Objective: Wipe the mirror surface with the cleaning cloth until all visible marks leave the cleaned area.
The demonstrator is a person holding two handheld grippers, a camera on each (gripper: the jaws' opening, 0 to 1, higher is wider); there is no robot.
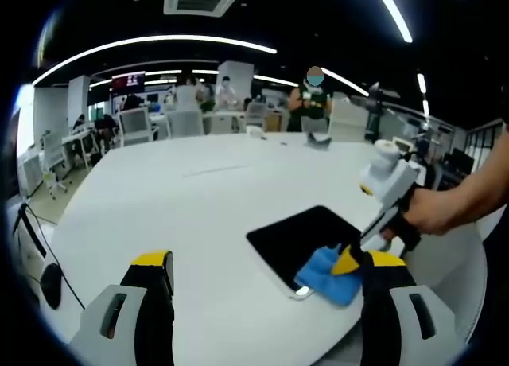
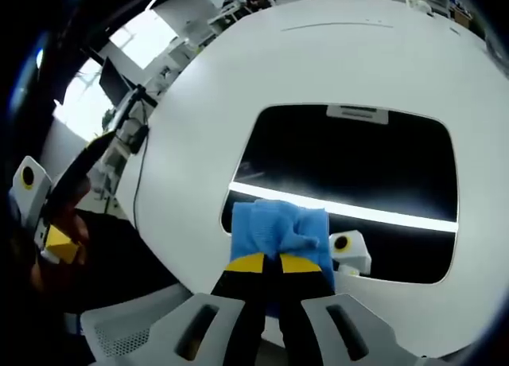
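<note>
- Right gripper (image 2: 265, 262): jaws drawn close together, pinching the near edge of the blue cleaning cloth (image 2: 278, 231) and holding it down on the mirror (image 2: 350, 163).
- Left gripper (image 1: 266, 274): jaws spread wide with nothing between them; it hangs over bare white table (image 1: 183, 199), well apart from the mirror.
- Key relation: in the right gripper view, most of the unwiped glass lies ahead of and to the right of the cloth; the mirror's long axis runs crosswise to the jaws. The right gripper is the nearer one, so the wiping stroke presumably falls to it.
- Mirror: dark rounded rectangle lying flat near the table edge, reflecting a bright ceiling light strip. Any marks are too faint to tell.
- Cloth: bunched, covering the mirror's near edge.
</note>
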